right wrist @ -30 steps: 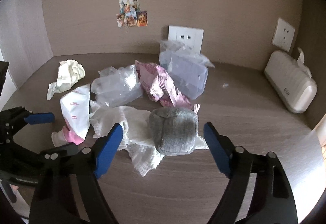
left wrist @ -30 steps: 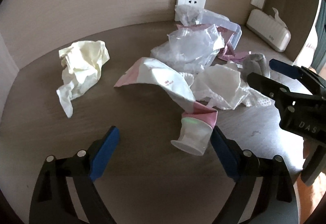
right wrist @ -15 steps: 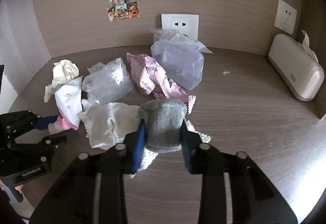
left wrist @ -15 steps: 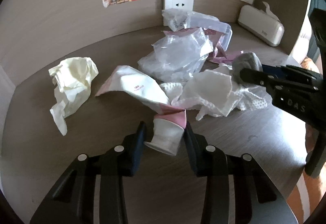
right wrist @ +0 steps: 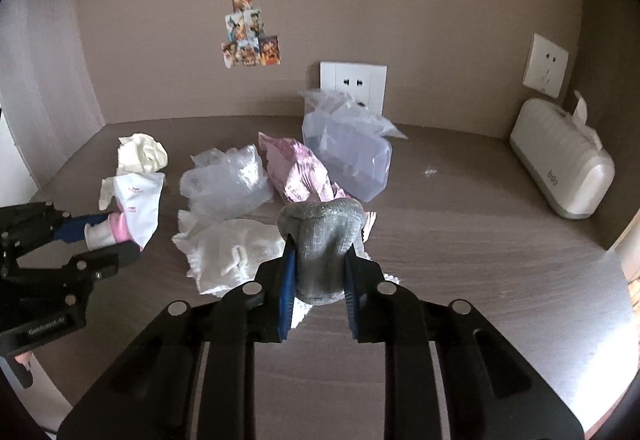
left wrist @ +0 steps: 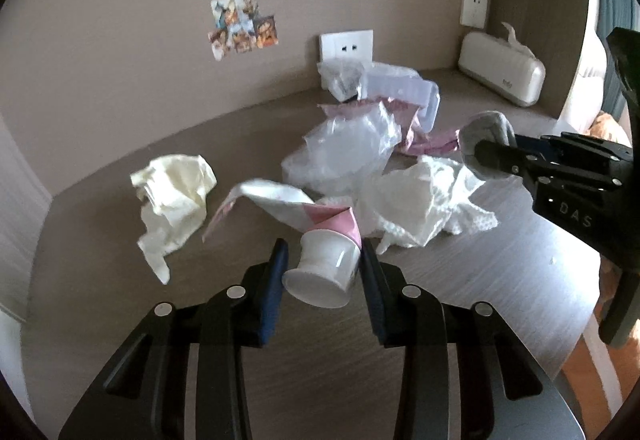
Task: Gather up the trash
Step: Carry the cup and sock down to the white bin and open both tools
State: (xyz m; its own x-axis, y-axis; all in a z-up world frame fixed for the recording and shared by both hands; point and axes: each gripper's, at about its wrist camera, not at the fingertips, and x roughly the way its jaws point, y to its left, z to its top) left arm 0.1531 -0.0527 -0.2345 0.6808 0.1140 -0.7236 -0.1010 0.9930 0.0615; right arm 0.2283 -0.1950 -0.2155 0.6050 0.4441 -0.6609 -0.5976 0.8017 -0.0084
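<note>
- Left wrist view: the left gripper [left wrist: 322, 276] has its fingers pressed on the white cap end of a white-and-pink tube [left wrist: 324, 264] at lower centre of the frame; the tube's flattened body trails up and left, clear of the desk [left wrist: 500, 280]
- The left jaws closed within the last second; the last two readings barely differ
- Right wrist view: the right gripper [right wrist: 318, 276] clamps a rolled grey sock [right wrist: 322, 240] at the centre of the frame; its jaws have just been closing on it
- Below and left of the sock lies a crumpled white paper towel [right wrist: 228, 252]
- Further up the frame sit a clear plastic bag [right wrist: 226, 180], a pink wrapper [right wrist: 296, 170] and a translucent plastic box [right wrist: 352, 160]
- A cream tissue wad [right wrist: 142, 156] lies at the left
- A white tissue dispenser [right wrist: 564, 168] stands at the right edge
</note>
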